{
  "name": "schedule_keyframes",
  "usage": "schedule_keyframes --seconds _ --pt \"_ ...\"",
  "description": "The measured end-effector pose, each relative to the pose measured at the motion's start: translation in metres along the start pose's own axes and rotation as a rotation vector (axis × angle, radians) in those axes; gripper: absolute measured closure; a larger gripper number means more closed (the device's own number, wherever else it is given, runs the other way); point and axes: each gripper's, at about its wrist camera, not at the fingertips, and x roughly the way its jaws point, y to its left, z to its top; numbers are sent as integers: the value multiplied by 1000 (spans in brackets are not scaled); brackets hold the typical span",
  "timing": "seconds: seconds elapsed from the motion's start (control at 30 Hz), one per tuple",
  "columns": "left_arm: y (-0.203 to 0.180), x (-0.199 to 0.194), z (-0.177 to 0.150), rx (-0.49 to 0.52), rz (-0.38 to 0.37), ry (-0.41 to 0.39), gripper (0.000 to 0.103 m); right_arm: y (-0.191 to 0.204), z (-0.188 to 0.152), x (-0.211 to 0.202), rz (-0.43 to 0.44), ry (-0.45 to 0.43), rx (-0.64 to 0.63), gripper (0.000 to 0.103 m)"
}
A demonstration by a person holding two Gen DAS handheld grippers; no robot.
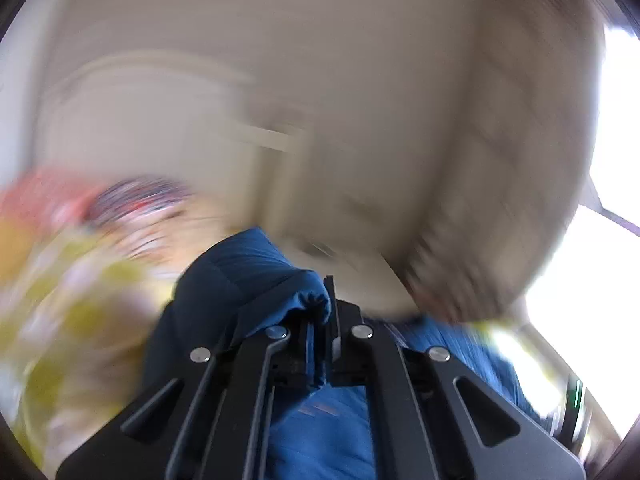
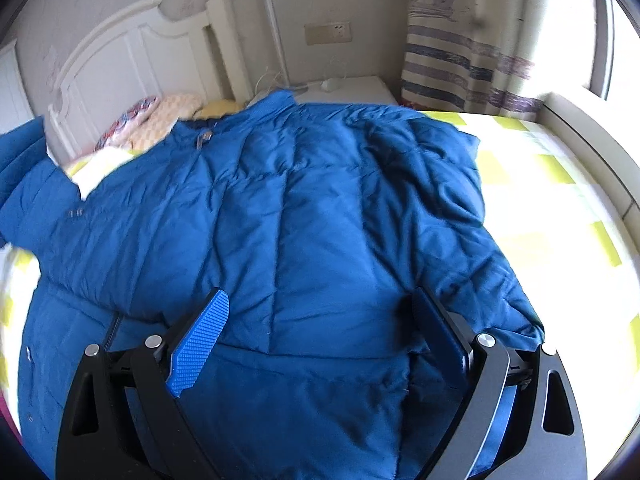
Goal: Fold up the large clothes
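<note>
A large blue padded jacket (image 2: 304,216) lies spread on the bed (image 2: 552,208), its collar toward the headboard. My right gripper (image 2: 320,328) is open just above the jacket's lower part, with nothing between its fingers. My left gripper (image 1: 326,320) is shut on a bunched fold of the blue jacket (image 1: 308,300) and holds it up in the air; that view is heavily motion-blurred. The jacket hangs down below and behind the left gripper.
A white headboard (image 2: 132,64) stands at the back left with pillows (image 2: 160,116) against it. A white nightstand (image 2: 352,90) and a striped curtain (image 2: 460,68) are at the back right. The yellow-checked sheet lies bare on the right.
</note>
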Motion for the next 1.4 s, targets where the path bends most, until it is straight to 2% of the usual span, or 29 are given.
schedule_keyframes --seconds 0.07,0.13,0.17,0.2,0.23,0.3,0.37,0.4,0.5,0.53,0.6,0.67,0.7,0.77,0.8,0.83,0.93,1.0,1.1,1.17,1.3,1.4 --pt "-75 26 -24 158 -83 109 98 -12 -1 -6 30 -29 62 16" --pt "-121 54 -54 238 -92 225 89 -21 -2 -10 40 -51 113 17" --pt "-146 77 -82 291 -77 317 78 -25 -3 -11 50 -59 132 17" --pt "-157 90 -99 325 -65 361 63 -29 -4 -13 70 -69 153 18" --pt "-171 103 -125 381 -55 415 55 -32 -5 -14 82 -73 165 18" --pt "-188 108 -166 491 -33 470 23 -35 -6 -14 101 -78 182 18" --pt "-198 100 -182 603 32 427 18 -36 -5 -13 106 -74 185 18" --pt "-200 94 -181 614 33 435 12 -36 -3 -13 107 -72 185 18" --pt "-196 75 -171 601 -34 490 11 -37 -3 -13 114 -73 190 18" --pt "-192 60 -165 591 -59 481 11 -38 -2 -13 118 -74 193 18" --pt "-186 26 -148 567 -113 406 11 -39 -2 -13 123 -75 197 18" --pt "-161 -20 -127 494 -142 274 8 -40 -2 -13 119 -72 194 18" --pt "-146 -23 -114 446 -127 234 3 -39 -2 -13 116 -72 191 18" --pt "-103 -38 -98 282 -56 158 2 -38 -3 -13 111 -69 186 17" --pt "-70 -38 -93 146 5 143 2 -38 -3 -13 108 -68 184 17" --pt "-31 -34 -94 -18 87 154 2 -36 -2 -13 101 -66 179 17" --pt "34 -19 -115 -270 224 249 9 -31 -2 -12 74 -58 159 17" --pt "56 -9 -132 -356 256 279 14 -26 -2 -11 46 -50 138 18" --pt "71 -6 -146 -441 290 229 14 -12 -2 -12 -17 -47 77 18" --pt "80 -9 -153 -502 274 173 14 13 -3 -22 -70 -93 -44 19" --pt "92 -27 -155 -512 282 100 12 122 -22 -44 -74 -224 -514 19" --pt "91 -35 -154 -514 300 65 9 201 -44 -34 -90 -253 -822 19"
